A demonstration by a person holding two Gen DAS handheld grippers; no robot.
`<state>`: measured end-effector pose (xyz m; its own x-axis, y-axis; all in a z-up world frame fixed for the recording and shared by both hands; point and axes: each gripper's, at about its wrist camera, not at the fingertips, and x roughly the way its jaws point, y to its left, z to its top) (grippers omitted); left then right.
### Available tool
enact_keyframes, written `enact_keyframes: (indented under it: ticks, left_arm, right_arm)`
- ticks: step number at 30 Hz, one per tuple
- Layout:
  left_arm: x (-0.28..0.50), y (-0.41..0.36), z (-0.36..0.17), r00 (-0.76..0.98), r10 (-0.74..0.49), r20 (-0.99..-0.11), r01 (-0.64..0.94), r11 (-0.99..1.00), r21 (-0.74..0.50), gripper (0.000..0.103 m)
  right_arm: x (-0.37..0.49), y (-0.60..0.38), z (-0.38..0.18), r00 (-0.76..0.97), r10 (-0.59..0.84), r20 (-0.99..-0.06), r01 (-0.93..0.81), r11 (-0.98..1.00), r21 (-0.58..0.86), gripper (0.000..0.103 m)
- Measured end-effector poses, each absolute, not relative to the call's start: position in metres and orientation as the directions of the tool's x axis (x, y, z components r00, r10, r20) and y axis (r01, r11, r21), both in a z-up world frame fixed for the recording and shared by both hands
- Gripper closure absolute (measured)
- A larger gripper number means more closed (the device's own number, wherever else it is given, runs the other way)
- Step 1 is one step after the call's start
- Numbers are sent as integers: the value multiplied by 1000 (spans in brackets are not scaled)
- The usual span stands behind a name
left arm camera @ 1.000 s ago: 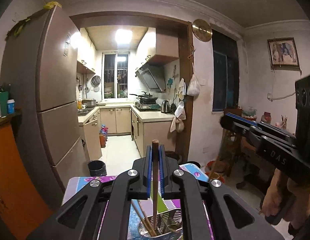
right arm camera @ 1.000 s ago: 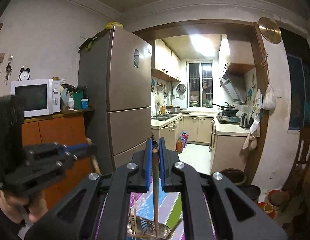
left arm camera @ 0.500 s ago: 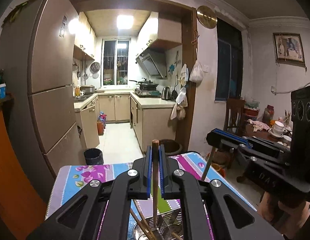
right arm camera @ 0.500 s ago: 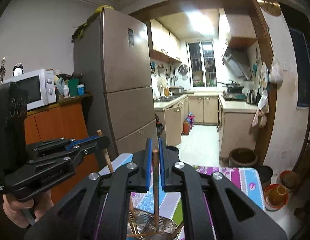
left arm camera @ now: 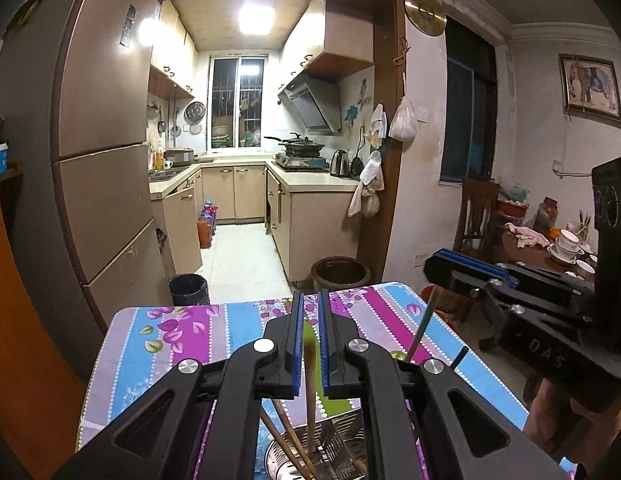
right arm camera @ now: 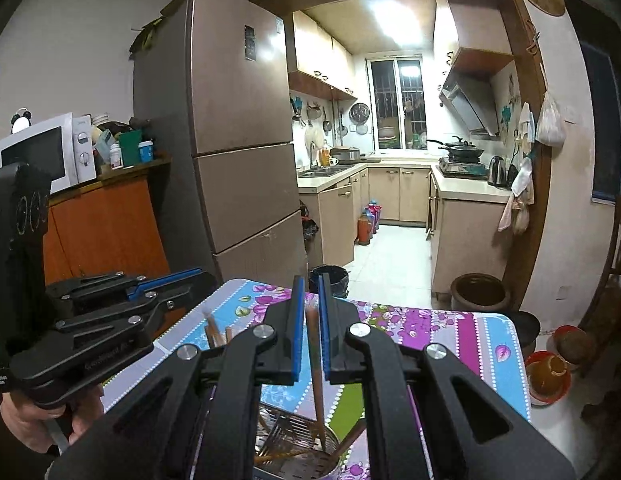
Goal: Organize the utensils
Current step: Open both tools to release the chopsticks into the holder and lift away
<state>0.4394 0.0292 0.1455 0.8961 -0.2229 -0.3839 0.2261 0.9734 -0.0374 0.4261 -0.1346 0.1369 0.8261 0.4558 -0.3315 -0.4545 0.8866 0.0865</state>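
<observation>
In the left wrist view my left gripper is shut on a brown chopstick. It hangs down into a perforated metal utensil holder holding other chopsticks. The chopstick's top is blurred and sits below the fingertips. At the right my right gripper holds a second chopstick slanting down toward the holder. In the right wrist view my right gripper is shut on that chopstick, whose lower end is inside the holder. My left gripper is at the left.
The holder stands on a table with a striped, flowered cloth. Beyond its far edge are a black bin and a brown pot on the floor. A fridge stands at the left, and a round table with cups at the right.
Both grippers have come down toward the table with their chopsticks, so more of the cloth shows. The left chopstick now sits lower between its pads.
</observation>
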Motion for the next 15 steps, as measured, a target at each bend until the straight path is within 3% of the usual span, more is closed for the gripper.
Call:
enact_keyframes:
  ticks: [3,5,6,8,11,13,15]
  left_arm:
    - [439,31,144,897,-216,-385,218,975,-37,95]
    - [439,33,142,897,-214,-388,216,976,-39,92]
    - [438,33,142,897,-211,-388,214,976,-37,87]
    - [435,34,144,901,-204,-382,207,978,-34,68]
    - [430,34,144,903,-194,-384,201,979,-23,65]
    - [424,36,146,907,-185,-378,192,981,-19,60]
    - [410,39,149,919,-165,-358,177,984,-1,55]
  right_arm:
    - [425,-139,139,836,445,-322,-443,893,83,96]
    - [423,-143,142,845,435,-310,-433,898,78,89]
    - [421,-146,144,849,434,-302,-430,899,84,78]
    - [418,-151,148,855,432,-286,-424,901,92,62]
    - [410,-158,152,869,417,-266,-410,908,85,50]
    - [404,-161,154,873,412,-260,-406,910,78,36]
    - [393,-165,158,881,403,-248,-401,914,61,33]
